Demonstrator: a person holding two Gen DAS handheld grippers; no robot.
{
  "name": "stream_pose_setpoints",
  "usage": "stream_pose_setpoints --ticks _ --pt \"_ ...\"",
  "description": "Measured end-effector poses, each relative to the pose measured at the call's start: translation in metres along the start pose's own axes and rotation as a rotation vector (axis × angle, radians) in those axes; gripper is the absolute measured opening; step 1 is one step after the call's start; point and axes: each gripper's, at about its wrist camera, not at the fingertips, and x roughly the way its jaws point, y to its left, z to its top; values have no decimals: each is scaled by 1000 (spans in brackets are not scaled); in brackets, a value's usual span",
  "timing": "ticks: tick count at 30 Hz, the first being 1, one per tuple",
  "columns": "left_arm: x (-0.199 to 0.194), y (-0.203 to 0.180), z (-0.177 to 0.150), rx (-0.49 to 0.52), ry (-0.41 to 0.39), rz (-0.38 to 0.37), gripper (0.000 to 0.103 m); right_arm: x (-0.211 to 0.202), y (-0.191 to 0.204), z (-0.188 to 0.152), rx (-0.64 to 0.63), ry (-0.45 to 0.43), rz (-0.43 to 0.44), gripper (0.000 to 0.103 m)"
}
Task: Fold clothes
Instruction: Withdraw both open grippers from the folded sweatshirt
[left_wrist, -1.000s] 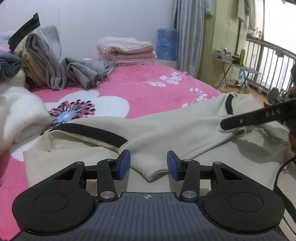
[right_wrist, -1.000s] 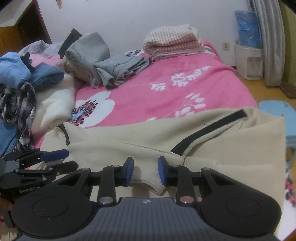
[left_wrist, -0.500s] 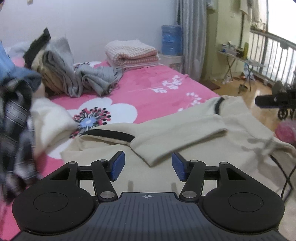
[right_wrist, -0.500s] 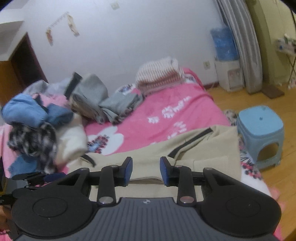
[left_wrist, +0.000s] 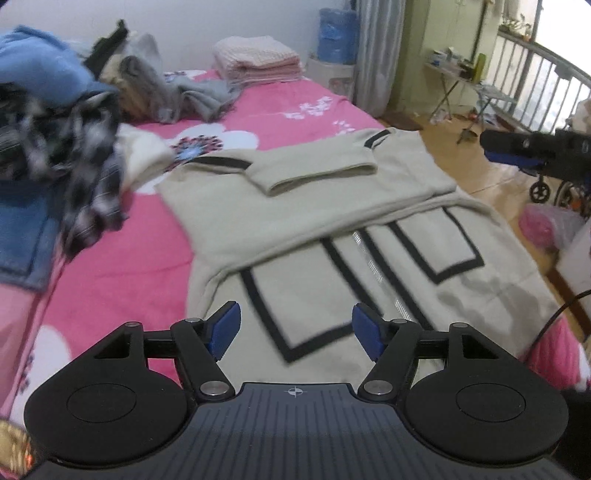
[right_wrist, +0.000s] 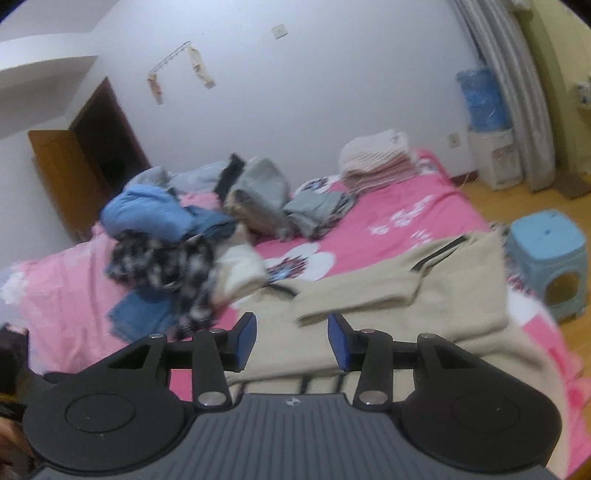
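Left claw (left_wrist: 296, 331): black linkage arms, blue pads, silver pivot screws, ribbed grey housing, crosshair mark. Right claw (right_wrist: 291, 341) identical.

A beige jacket (left_wrist: 332, 206) (black trim, sleeves folded across) lies flat on the pink bedspread (left_wrist: 140, 251).

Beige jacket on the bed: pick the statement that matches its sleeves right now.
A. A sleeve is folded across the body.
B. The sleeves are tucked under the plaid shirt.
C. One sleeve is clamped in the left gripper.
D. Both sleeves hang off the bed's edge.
A: on the beige jacket, a sleeve lies folded across the body, free of the left gripper, whose jaws are opening and empty.
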Motion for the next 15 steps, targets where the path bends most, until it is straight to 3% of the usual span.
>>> stream_pose_setpoints --ticks 3,12,15 --pt "-10 8 -22 -63 -12 -3 73 -2 11 -9 19 41 64 46" --pt "-9 44 -82 -218 68 1 73 25 32 -54 4 253 180 47" --pt "-16 52 -99 -286 68 -49 73 34 33 -64 40 323 239 47"
